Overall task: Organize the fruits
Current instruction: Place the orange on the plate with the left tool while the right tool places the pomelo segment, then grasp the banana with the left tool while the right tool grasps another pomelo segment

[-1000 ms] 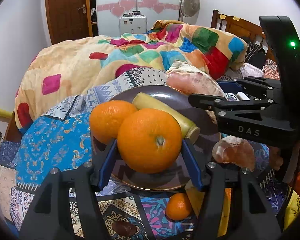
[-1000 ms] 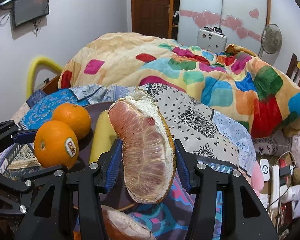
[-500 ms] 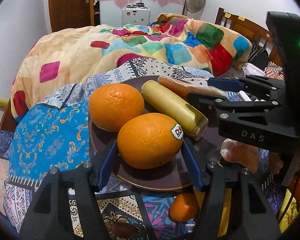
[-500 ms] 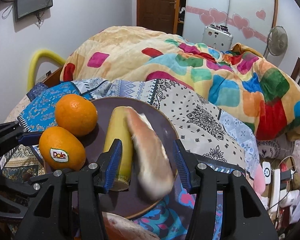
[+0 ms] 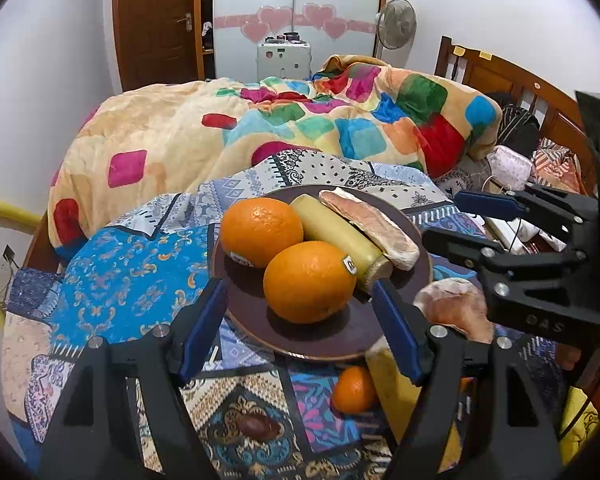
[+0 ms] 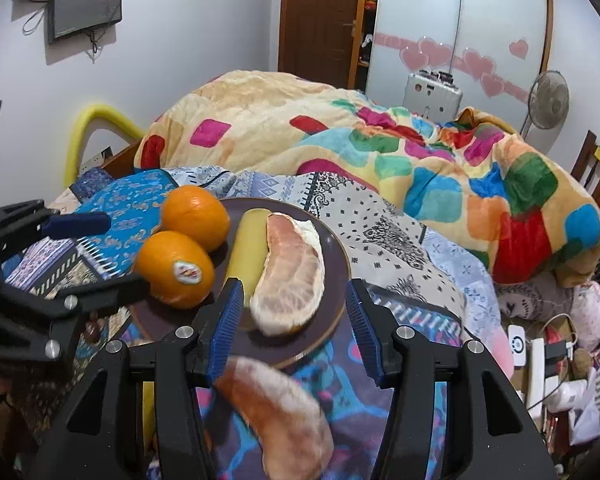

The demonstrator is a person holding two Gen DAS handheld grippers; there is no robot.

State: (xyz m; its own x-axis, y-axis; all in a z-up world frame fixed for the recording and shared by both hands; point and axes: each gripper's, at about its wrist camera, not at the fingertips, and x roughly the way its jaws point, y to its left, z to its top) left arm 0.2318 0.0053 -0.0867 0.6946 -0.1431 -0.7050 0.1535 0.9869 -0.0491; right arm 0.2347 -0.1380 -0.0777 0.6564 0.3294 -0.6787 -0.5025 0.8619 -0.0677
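A dark round plate (image 5: 255, 320) (image 6: 332, 252) lies on the patterned cloth. On it are two oranges (image 5: 310, 282) (image 5: 261, 226), a pale yellow banana (image 5: 340, 236) and a pink pomelo wedge (image 5: 374, 228) (image 6: 293, 276). My left gripper (image 5: 300, 328) is open and empty just in front of the near orange (image 6: 173, 270). My right gripper (image 6: 293, 330) is open and empty just in front of the wedge on the plate. A second pomelo wedge (image 6: 277, 412) (image 5: 456, 308) lies off the plate below my right gripper.
A small orange (image 5: 354, 388) lies on the cloth below the plate's near rim, next to a yellow object (image 5: 396, 388). A colourful quilt (image 5: 283, 128) is heaped behind the plate. A wooden headboard (image 5: 512, 80) and clutter stand at the right.
My left gripper let go of the orange on the plate and drew back. My right gripper set the pomelo wedge on the plate beside the banana, opened and drew back.
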